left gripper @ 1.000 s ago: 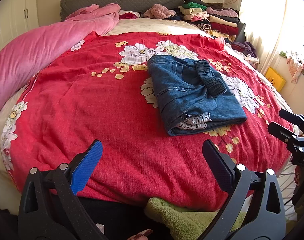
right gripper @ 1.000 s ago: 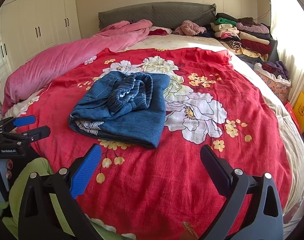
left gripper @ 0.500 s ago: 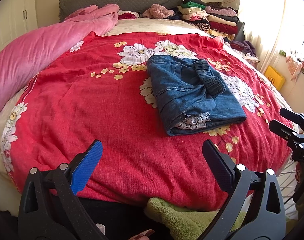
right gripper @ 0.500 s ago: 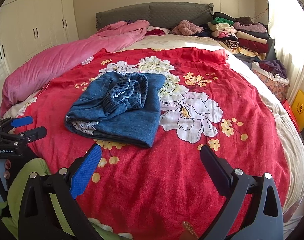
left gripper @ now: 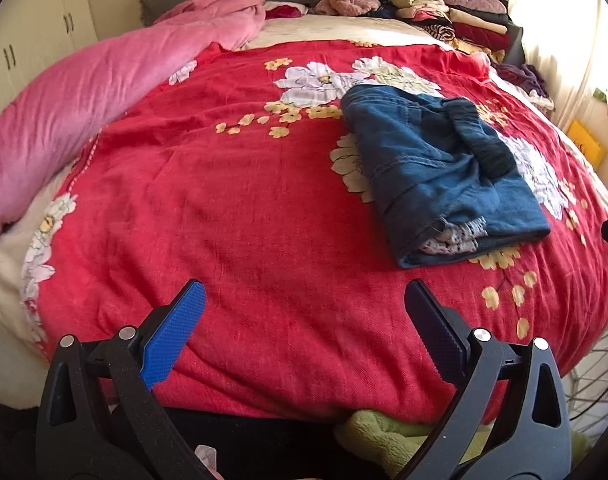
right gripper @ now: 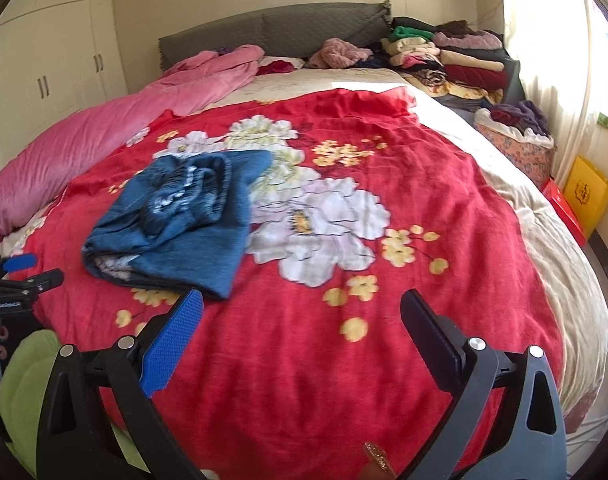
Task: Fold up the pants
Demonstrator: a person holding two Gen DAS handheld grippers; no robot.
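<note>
Folded blue denim pants (left gripper: 440,172) lie on the red floral blanket (left gripper: 243,208), waistband on top, lace-trimmed hems showing at the near end. They also show in the right wrist view (right gripper: 179,220). My left gripper (left gripper: 304,296) is open and empty over the bed's near edge, down and left of the pants. My right gripper (right gripper: 301,304) is open and empty, to the right of the pants. The left gripper also appears at the left edge of the right wrist view (right gripper: 23,270).
A rolled pink duvet (left gripper: 83,96) runs along the bed's left side. Stacks of folded clothes (right gripper: 448,56) sit at the far right by the grey headboard (right gripper: 271,32). A laundry basket (right gripper: 516,140) and a yellow bag (right gripper: 586,196) stand right of the bed. Green fleece (left gripper: 388,436) lies below.
Both grippers shifted slightly; the pants moved right in the left view and left in the right view. Pants lie unchanged. Both grippers stayed open.
</note>
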